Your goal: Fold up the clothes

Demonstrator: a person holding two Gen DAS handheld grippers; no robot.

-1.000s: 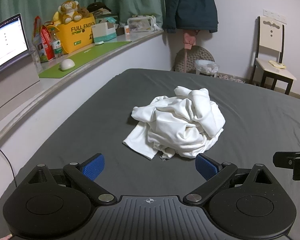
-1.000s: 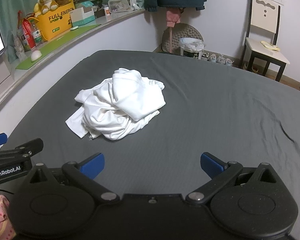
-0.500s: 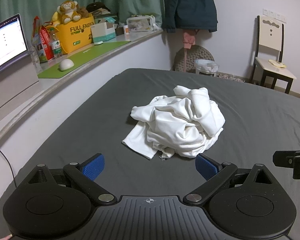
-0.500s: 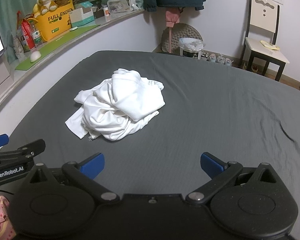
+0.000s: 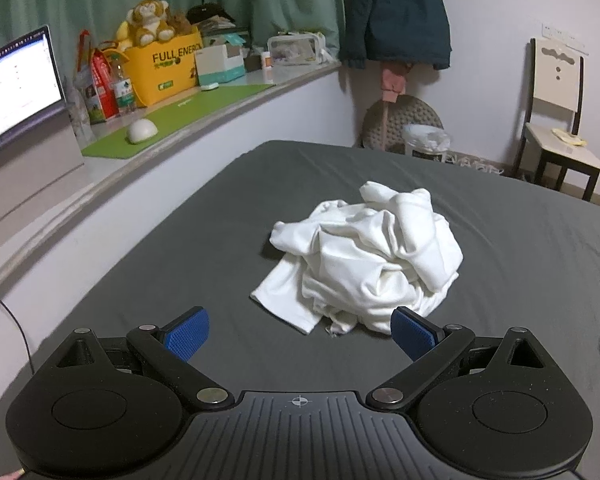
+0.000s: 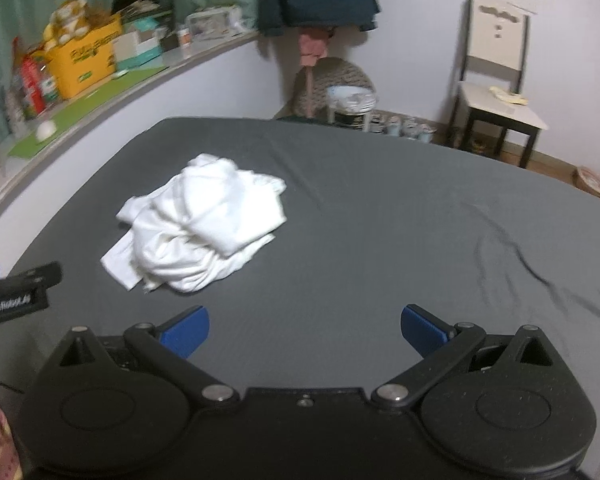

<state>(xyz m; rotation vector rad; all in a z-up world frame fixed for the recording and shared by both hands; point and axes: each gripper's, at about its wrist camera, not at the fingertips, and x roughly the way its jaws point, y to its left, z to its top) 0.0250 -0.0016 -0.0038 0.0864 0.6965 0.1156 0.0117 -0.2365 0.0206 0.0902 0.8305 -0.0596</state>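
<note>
A crumpled white garment (image 5: 364,260) lies in a heap in the middle of the dark grey bed (image 5: 180,264). My left gripper (image 5: 300,334) hovers just short of the heap's near edge, open, with nothing between its blue pads. In the right wrist view the same garment (image 6: 200,224) sits to the upper left. My right gripper (image 6: 304,330) is open and empty over bare sheet, to the right of the heap. The left gripper's finger (image 6: 16,292) shows at that view's left edge.
A curved ledge (image 5: 100,184) along the left holds a monitor (image 5: 16,88), a yellow box (image 5: 164,68) and a white mouse (image 5: 142,130). A chair (image 5: 560,120) and a small bin (image 5: 426,146) stand past the bed's far edge. Sheet wrinkles (image 6: 516,252) lie to the right.
The right gripper has swung to the right, so the garment sits further left in its blurred view. The left gripper has crept slightly closer to the heap.
</note>
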